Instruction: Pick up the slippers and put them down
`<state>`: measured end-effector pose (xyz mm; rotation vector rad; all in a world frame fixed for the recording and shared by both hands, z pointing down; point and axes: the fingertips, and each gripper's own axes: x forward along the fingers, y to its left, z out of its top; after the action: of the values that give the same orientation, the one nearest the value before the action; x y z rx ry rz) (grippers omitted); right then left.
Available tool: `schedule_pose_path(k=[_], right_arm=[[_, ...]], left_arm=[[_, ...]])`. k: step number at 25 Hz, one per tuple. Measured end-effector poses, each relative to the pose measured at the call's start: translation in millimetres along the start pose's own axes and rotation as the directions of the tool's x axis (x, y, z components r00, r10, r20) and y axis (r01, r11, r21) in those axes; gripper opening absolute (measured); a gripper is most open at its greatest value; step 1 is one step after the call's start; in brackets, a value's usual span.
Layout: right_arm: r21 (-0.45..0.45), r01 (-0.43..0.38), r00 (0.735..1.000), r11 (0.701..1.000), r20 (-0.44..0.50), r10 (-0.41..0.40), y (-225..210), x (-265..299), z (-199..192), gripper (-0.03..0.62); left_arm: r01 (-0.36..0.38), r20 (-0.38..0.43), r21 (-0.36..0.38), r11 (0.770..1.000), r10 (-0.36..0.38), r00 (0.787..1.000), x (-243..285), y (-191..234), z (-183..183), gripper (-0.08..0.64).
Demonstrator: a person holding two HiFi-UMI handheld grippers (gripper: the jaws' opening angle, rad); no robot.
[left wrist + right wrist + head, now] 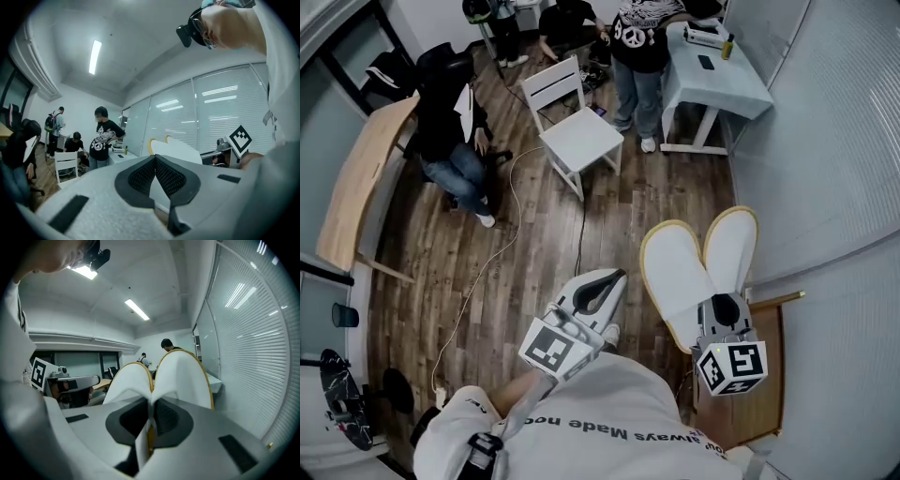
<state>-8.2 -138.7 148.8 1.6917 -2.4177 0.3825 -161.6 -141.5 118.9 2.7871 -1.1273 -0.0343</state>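
Two white slippers with yellow rims fan out soles up, heels pinched together in my right gripper, which is shut on them. They hang in the air over the wooden floor. In the right gripper view both slippers rise from between the jaws. My left gripper is to their left, its fingertips touching and nothing between them. In the left gripper view its pads meet at a point, and the slippers show beyond it, beside the right gripper's marker cube.
A white chair and a cable are on the floor ahead. A white table stands at the back right with a person beside it, and another person sits at the left. A blinds wall runs along the right. A small wooden top lies below my right gripper.
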Motion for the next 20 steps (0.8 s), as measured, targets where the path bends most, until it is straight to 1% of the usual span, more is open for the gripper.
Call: schedule_pose_path(k=[5, 10, 14, 17, 20], right_arm=[[-0.020, -0.068, 0.998, 0.997, -0.002, 0.068, 35, 51, 8, 0.023], [-0.027, -0.125, 0.992, 0.992, -0.016, 0.124, 54, 81, 13, 0.023], [-0.034, -0.158, 0.987, 0.987, -0.028, 0.157, 57, 90, 10, 0.023], [-0.036, -0.157, 0.987, 0.987, -0.021, 0.156, 53, 85, 11, 0.023], [-0.034, -0.148, 0.989, 0.988, -0.021, 0.148, 37, 76, 12, 0.023]], left_arm=[[-0.075, 0.007, -0.011, 0.997, 0.075, 0.997, -19, 55, 0, 0.011], [-0.138, 0.015, -0.019, 0.990, 0.139, 0.990, -29, 86, 3, 0.011], [-0.186, 0.018, -0.029, 0.982, 0.187, 0.982, -33, 95, -1, 0.011], [-0.200, 0.024, -0.031, 0.979, 0.201, 0.979, -35, 92, -2, 0.011], [-0.205, 0.023, -0.041, 0.978, 0.206, 0.978, -26, 82, -1, 0.011]])
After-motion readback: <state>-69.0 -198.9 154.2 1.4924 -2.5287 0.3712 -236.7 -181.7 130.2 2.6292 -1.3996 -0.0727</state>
